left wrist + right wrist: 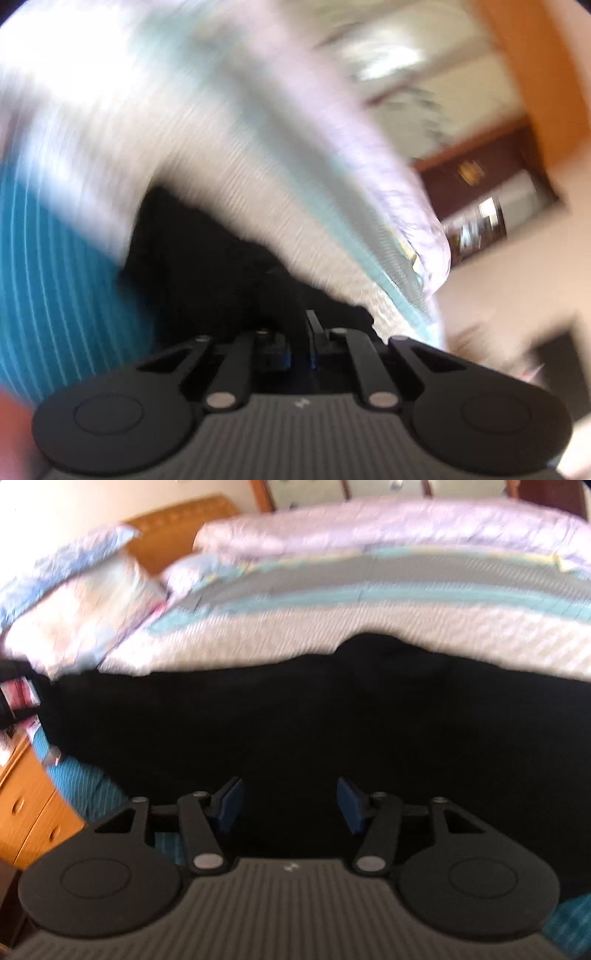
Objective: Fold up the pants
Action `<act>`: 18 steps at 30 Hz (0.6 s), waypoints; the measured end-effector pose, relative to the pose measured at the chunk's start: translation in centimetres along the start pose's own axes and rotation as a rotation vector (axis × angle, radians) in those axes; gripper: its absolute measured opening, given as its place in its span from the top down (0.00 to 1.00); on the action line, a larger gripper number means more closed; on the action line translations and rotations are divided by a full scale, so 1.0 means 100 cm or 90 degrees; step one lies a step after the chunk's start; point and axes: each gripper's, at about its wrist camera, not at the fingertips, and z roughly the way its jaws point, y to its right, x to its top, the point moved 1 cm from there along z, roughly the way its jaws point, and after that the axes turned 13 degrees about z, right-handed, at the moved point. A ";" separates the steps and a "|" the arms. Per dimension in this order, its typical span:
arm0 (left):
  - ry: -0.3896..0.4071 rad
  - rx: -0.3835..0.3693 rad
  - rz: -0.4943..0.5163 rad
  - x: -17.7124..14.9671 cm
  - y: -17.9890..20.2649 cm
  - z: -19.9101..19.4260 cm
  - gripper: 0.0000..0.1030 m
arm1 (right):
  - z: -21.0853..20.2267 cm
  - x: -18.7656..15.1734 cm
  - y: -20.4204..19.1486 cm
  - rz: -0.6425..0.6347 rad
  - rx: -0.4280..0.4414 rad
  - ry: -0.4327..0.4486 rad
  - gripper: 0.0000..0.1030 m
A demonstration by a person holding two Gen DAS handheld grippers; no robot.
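Observation:
The black pants [295,716] lie spread across the near side of the bed. My right gripper [291,805] hovers over their near edge, open, its blue pads [231,805] wide apart with nothing pinched between them. The left wrist view is badly blurred. There my left gripper [313,332] has its fingers pressed together, and the black pants [207,258] bunch up right at the tips, so it looks shut on the cloth. Neither gripper shows in the other's view.
The bed has a white quilt [369,627] with teal and grey stripes, pillows [81,602] at the left and a wooden headboard [177,528]. A teal striped sheet [55,277] hangs at the near side. A wooden dresser [33,805] stands at the left.

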 end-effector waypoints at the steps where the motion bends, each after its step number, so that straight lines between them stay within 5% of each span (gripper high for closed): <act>1: 0.021 0.021 0.083 0.005 0.017 -0.008 0.94 | 0.006 -0.004 0.001 0.018 0.001 -0.018 0.43; 4: 0.023 0.041 0.200 0.000 0.037 -0.002 0.93 | 0.005 -0.010 0.003 0.041 0.002 -0.009 0.42; 7: -0.017 0.160 0.242 -0.025 0.015 0.026 0.93 | 0.003 -0.011 0.002 0.034 0.003 -0.010 0.42; 10: -0.114 0.217 0.133 -0.055 -0.047 0.062 0.79 | 0.000 -0.015 0.005 0.037 0.008 -0.011 0.42; 11: -0.070 0.196 0.096 -0.060 -0.055 0.056 0.77 | 0.001 -0.014 0.004 0.034 0.006 -0.012 0.42; 15: -0.061 0.225 0.088 -0.049 -0.050 0.044 0.59 | 0.000 -0.012 0.001 0.029 0.003 -0.015 0.42; 18: -0.022 0.214 0.080 -0.043 -0.048 0.020 0.57 | 0.002 -0.010 0.003 0.048 0.015 -0.012 0.42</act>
